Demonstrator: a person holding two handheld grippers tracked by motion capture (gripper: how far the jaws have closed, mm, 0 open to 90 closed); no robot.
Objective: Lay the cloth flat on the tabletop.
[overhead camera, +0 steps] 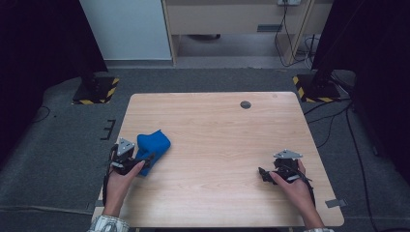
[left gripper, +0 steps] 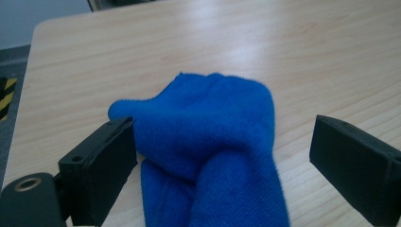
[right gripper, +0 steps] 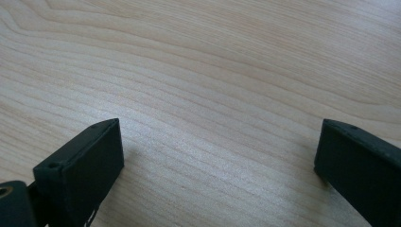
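Bunched bright-blue terry cloth, soft and folded over itself in thick rounded lobes, lying near the left edge of the light wooden tabletop. Left gripper, jaws spread, straddles the cloth's near end; one jaw is just beside the fabric, the other apart. Right gripper, near the right edge, jaws spread over bare wood. No writing legible.

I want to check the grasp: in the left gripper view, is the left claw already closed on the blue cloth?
No, the left claw stands wide open around the blue cloth, with a clear gap at the right jaw.
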